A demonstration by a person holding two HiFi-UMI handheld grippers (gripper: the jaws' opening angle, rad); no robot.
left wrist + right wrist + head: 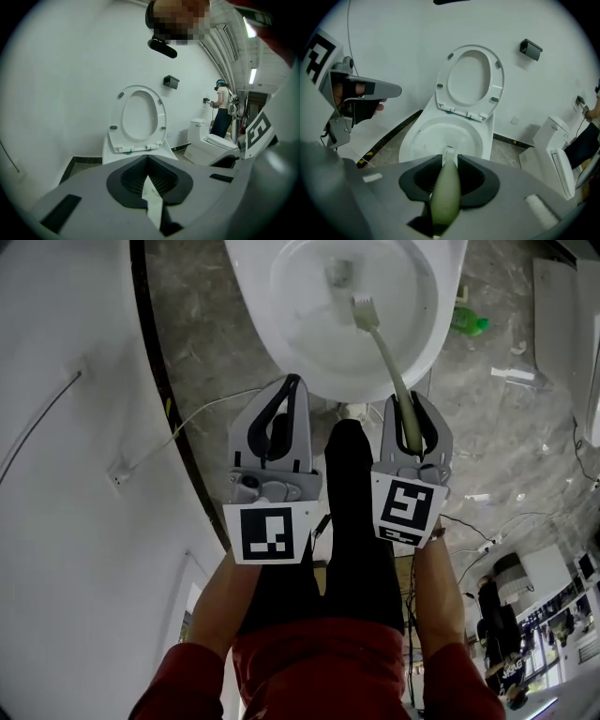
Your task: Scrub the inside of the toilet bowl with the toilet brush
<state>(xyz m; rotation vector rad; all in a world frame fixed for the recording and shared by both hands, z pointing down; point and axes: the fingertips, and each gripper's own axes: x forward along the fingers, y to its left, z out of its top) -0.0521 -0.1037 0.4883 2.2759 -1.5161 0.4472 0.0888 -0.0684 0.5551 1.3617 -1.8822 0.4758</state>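
- Pale-green toilet brush (384, 352) handle clamped in right hand-held gripper (412, 413); head ahead of it, inside toilet bowl (255, 296).
- Left hand-held gripper (291, 395) closed, empty, alongside.
- Risk: handle twisting between jaws under scrubbing pressure.

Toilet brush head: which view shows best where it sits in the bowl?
Head view: the brush head lies plainly inside the bowl. The right gripper view shows mostly the green handle, the head barely peeking past it. The left gripper view misses it.
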